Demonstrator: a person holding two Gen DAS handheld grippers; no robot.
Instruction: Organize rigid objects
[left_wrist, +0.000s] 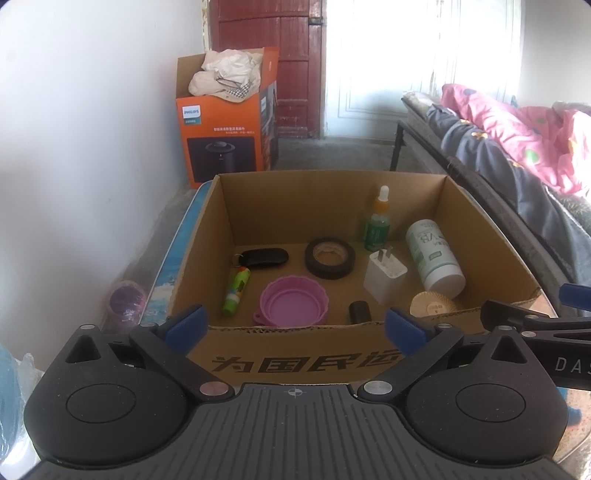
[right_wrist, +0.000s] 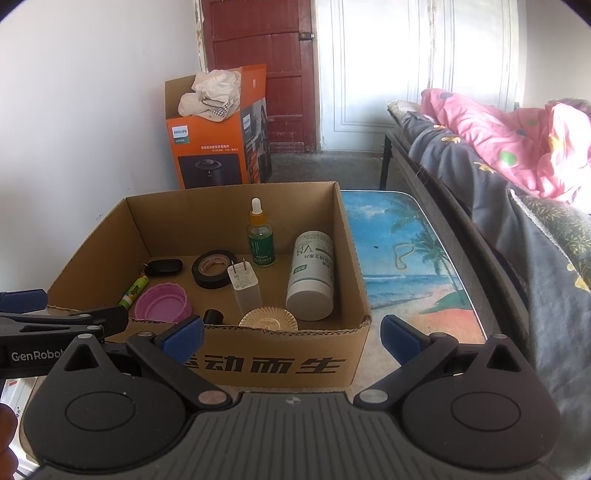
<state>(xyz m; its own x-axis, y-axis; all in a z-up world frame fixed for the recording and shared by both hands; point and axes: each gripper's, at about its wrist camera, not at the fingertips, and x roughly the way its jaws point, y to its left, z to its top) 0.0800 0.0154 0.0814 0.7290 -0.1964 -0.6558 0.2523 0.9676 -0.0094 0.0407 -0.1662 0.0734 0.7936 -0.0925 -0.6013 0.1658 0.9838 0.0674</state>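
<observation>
So cardboard box (left_wrist: 295, 360) on table (right_wrist: 406, 258) holds 9 items, 1 each: dropper bottle (left_wrist: 377, 225), white bottle (left_wrist: 436, 258) lying, tape roll (left_wrist: 330, 257), charger (left_wrist: 384, 275), pink bowl (left_wrist: 291, 302), key case (left_wrist: 264, 256), green tube (left_wrist: 236, 290), black cap (left_wrist: 360, 311), gold disc (left_wrist: 434, 304) | left gripper (left_wrist: 295, 328) jaws apart, empty | right gripper (right_wrist: 291, 334) same

Two bottles (left_wrist: 376, 221), one tape roll (left_wrist: 330, 257).

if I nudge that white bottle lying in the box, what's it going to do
The white bottle lies on its side and looks round, so it would probably roll, likely toward the white charger or the box wall. It looks rigid plastic with a smooth label, possibly slippery.
</observation>
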